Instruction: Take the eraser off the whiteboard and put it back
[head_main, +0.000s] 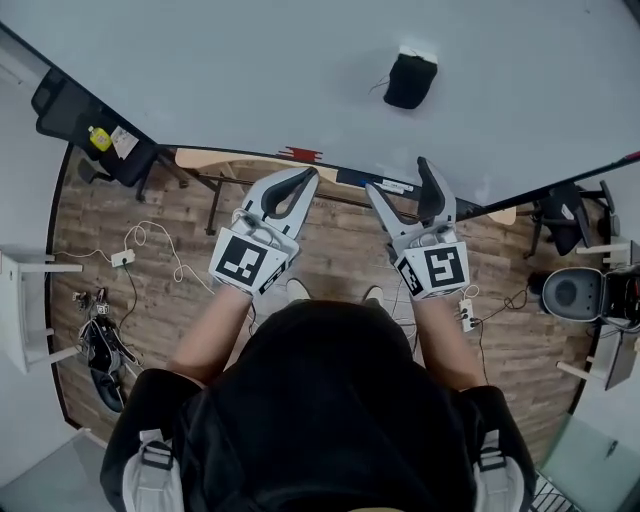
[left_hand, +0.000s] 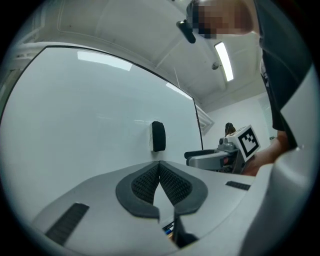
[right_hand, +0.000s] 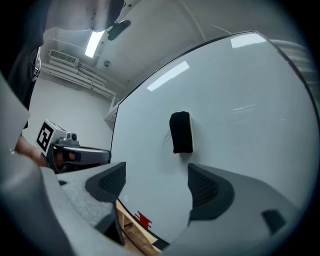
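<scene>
**Black block eraser (head_main: 410, 80) on the big pale glossy whiteboard (head_main: 250, 70), neither gripper on it**

I see the eraser stuck flat to the board w/ its pale backing against the surface. It's out past both sets of fingertips, touching neither.

R gripper (right_hand: 156, 180): grey jaws w/ dark ribbed pads stand wide apart, nothing btwn them. The eraser sits beyond the gap, a bit nearer the right-hand pad.

L gripper (left_hand: 159, 165): pads meet at the tips, nothing clamped. The eraser is straight ahead of the tips, well clear.

The grippers are side by side, apart, both aimed at the board.
</scene>
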